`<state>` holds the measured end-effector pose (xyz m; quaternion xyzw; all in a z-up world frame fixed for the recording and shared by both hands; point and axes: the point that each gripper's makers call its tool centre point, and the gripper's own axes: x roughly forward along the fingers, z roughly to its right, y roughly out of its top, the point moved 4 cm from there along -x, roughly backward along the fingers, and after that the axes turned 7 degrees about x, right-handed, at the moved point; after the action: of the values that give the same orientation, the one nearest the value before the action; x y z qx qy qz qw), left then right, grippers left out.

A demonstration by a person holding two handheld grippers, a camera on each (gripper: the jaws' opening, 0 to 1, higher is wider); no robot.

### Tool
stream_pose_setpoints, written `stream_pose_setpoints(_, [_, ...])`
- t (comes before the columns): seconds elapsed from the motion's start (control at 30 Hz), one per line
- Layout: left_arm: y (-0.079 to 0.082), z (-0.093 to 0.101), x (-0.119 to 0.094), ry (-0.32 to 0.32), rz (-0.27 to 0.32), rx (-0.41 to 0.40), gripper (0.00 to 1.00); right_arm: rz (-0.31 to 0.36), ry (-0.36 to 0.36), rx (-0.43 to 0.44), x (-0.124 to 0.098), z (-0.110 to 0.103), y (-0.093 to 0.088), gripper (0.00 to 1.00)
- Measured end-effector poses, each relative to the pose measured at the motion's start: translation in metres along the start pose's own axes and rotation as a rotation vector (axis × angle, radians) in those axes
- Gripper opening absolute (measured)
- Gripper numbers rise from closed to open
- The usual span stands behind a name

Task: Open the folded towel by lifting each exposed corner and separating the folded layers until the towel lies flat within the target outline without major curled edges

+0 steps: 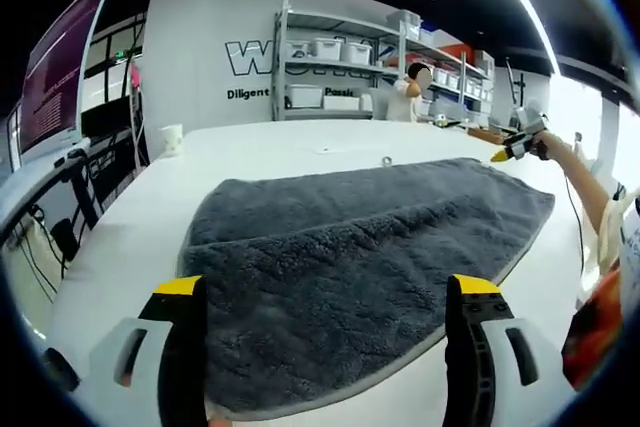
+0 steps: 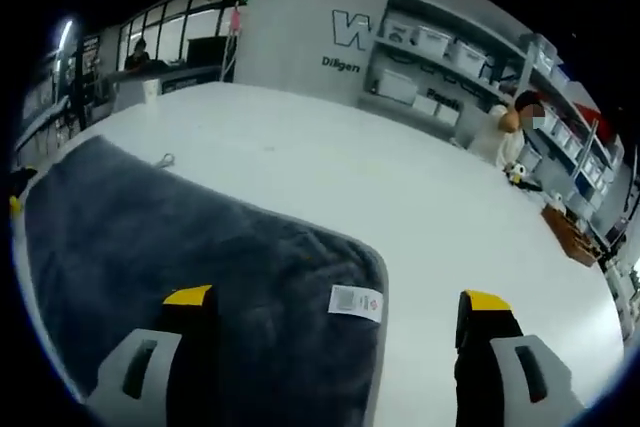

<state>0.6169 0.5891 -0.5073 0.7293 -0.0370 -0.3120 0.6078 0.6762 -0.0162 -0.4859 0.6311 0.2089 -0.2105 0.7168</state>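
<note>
A dark grey towel (image 1: 360,257) lies on the white table (image 1: 260,147), with one layer folded over another and the fold's edge running across it. My left gripper (image 1: 328,292) hovers over the towel's near edge, jaws wide open with nothing between them. Far right, a person's arm holds the right gripper (image 1: 515,144) just past the towel's far right corner. In the right gripper view, the towel (image 2: 180,247) fills the left side, and a white label (image 2: 356,301) sits near its rounded corner. My right gripper (image 2: 335,299) is open above that corner, holding nothing.
A small metal piece (image 1: 386,160) lies on the table just beyond the towel. A paper cup (image 1: 172,137) stands at the far left edge. Shelves with white bins (image 1: 330,72) line the back wall, a person (image 1: 408,97) beside them. A wooden box (image 2: 565,232) sits far right.
</note>
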Motion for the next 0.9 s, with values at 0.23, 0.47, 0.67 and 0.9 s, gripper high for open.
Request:
stream_pose_setpoints(0.23, [-0.005,-0.010,-0.011,0.042,-0.001,-0.014,0.97,0.025,0.087,-0.010,-0.017,-0.027,-0.003,0.99])
stream_pose_setpoints(0.47, [-0.009,-0.015,-0.017,0.055,-0.005,-0.023,0.97,0.052,0.170,-0.016,-0.027,-0.058,-0.010,0.99])
stream_pose_setpoints(0.67, [-0.010,-0.020,-0.023,0.067,-0.004,-0.029,0.97,0.079,0.232,-0.005,-0.034,-0.079,-0.009,0.99])
stream_pose_setpoints(0.9, [-0.017,-0.029,-0.031,0.106,-0.015,-0.044,0.93,0.104,0.253,-0.028,-0.042,-0.095,-0.004,0.99])
